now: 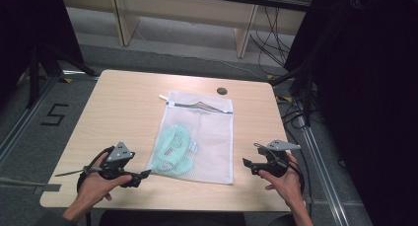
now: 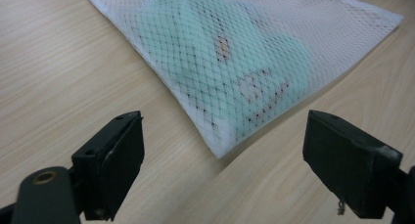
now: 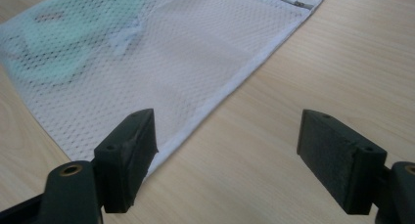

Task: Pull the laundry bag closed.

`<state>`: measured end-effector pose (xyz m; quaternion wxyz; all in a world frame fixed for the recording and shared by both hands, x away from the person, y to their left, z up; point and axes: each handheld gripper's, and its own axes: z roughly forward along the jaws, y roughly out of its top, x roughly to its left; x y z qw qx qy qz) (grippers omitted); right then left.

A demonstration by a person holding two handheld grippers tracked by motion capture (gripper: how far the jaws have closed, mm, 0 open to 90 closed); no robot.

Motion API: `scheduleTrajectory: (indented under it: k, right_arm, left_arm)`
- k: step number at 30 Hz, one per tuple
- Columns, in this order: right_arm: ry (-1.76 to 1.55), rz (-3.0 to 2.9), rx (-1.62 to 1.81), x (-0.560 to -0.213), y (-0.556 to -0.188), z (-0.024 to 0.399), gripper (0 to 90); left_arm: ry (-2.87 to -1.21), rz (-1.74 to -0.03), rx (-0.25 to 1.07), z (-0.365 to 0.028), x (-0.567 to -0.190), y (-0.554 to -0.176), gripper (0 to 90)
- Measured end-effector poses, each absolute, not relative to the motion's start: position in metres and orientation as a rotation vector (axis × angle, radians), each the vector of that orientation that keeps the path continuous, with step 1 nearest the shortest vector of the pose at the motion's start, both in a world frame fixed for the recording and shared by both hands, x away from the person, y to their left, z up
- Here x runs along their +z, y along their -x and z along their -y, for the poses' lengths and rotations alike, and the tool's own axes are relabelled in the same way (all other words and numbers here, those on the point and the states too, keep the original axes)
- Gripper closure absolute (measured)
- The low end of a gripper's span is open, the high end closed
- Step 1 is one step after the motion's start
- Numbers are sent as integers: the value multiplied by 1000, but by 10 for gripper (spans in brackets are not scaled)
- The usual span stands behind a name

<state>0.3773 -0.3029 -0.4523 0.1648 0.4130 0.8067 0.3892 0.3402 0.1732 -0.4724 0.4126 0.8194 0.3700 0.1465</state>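
Our left gripper [image 1: 144, 175] and right gripper [image 1: 245, 162], both wide and empty, flank the mesh bag [image 1: 207, 137] lying between them.

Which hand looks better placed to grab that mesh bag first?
Probably left. The left gripper sits open right at the near corner of the mesh bag, which lies between its jaws in the left gripper view. The right gripper, also open, is slightly farther from the bag's edge.

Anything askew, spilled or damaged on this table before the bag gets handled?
Nothing stands out. The white mesh bag lies flat on the table, a green item bunched in its near left corner. Its zipper at the far edge looks partly open. Both tools, left and right, are open, apart from it.
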Motion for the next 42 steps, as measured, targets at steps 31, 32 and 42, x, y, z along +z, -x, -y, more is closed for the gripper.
scheduleTrajectory:
  k: [31, 32, 42]
  right_arm:
    - [-1038, -2353, 1073, -455, -379, 292, 356]
    - [-1039, -2368, 1074, -455, -380, 292, 364]
    - [-955, -2503, 1065, -459, -390, 272, 562]
  left_arm:
    - [-2035, -944, 349, -168, -472, -342, 242]
    - [-2027, -947, 344, -168, -472, -342, 243]
    - [-2073, -871, 339, -156, -472, -351, 369]
